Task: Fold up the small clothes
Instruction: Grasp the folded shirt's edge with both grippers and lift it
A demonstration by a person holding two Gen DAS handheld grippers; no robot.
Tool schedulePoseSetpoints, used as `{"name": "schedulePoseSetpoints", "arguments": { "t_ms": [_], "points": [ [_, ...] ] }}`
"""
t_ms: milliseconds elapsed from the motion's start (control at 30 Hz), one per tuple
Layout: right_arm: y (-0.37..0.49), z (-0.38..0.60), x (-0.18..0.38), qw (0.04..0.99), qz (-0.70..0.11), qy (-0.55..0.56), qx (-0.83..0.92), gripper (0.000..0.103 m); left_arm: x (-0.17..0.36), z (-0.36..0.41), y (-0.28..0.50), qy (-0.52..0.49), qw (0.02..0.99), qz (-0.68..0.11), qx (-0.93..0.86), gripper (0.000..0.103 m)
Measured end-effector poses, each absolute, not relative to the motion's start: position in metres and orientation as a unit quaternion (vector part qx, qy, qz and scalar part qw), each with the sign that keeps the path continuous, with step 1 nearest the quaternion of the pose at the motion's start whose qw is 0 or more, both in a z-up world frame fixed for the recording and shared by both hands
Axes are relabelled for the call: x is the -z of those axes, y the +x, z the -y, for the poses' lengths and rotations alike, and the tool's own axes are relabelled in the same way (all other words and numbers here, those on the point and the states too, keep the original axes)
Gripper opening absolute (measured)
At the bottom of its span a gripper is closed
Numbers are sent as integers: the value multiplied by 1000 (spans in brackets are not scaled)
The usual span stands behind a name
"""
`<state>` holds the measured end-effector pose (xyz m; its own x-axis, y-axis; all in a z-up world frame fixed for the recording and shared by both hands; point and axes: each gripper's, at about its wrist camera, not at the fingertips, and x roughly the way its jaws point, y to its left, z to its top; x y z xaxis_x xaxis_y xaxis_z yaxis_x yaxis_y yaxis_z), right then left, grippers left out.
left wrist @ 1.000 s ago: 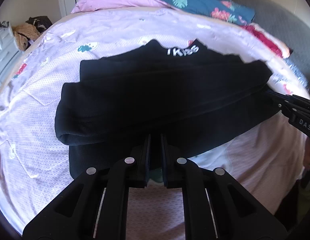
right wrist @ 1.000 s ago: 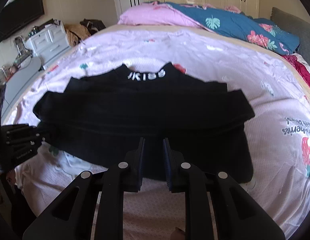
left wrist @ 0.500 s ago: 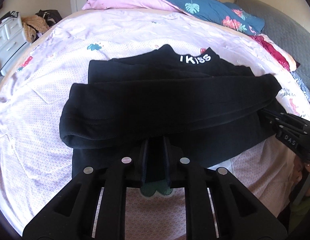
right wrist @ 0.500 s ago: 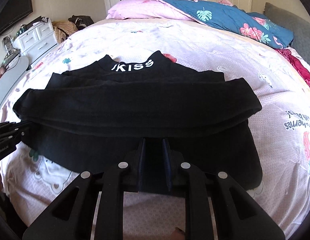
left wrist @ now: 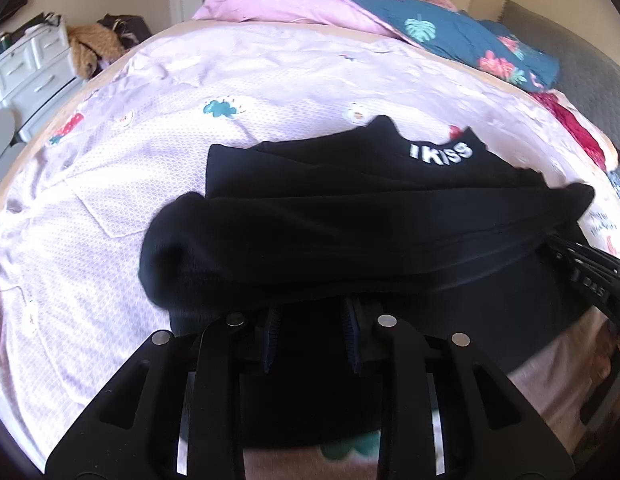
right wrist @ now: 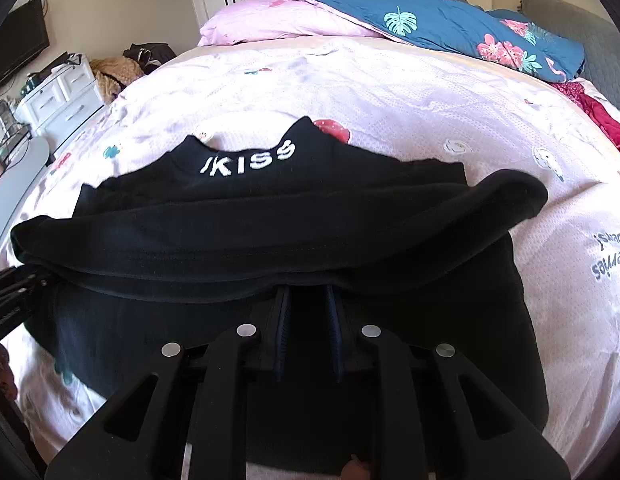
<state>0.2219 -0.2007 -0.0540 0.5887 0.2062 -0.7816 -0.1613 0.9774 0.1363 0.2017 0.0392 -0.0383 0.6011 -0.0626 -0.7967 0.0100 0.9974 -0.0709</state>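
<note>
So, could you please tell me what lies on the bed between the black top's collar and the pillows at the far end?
Only bare printed bedsheet lies between the black top and the pink pillow; the right wrist view shows it best.

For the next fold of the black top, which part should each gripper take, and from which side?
Judging by its pose, grip the black top at the near rolled edge, one gripper toward each end, coming from the near side. That edge is raised and thick, and the collar lettering lies flat on the far side.
</note>
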Motion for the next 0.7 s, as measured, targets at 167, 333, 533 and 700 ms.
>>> {"name": "schedulePoseSetpoints", "arguments": {
  "t_ms": [167, 333, 533, 700],
  "points": [
    [240, 205, 49, 894, -434, 47, -99, 17, 36, -43, 217, -27, 902, -430, 0, 23],
    [252, 214, 45, 900, -422, 57, -92, 17, 32, -52, 236, -37, 911, -411, -16, 26],
    [267, 226, 39, 909, -405, 66, -77, 17, 9, -75, 243, -66, 931, -357, -34, 39],
    [271, 258, 32, 916, -391, 80, -41, 33, 14, -103, 248, -92, 920, -377, -59, 48]
  ]
}}
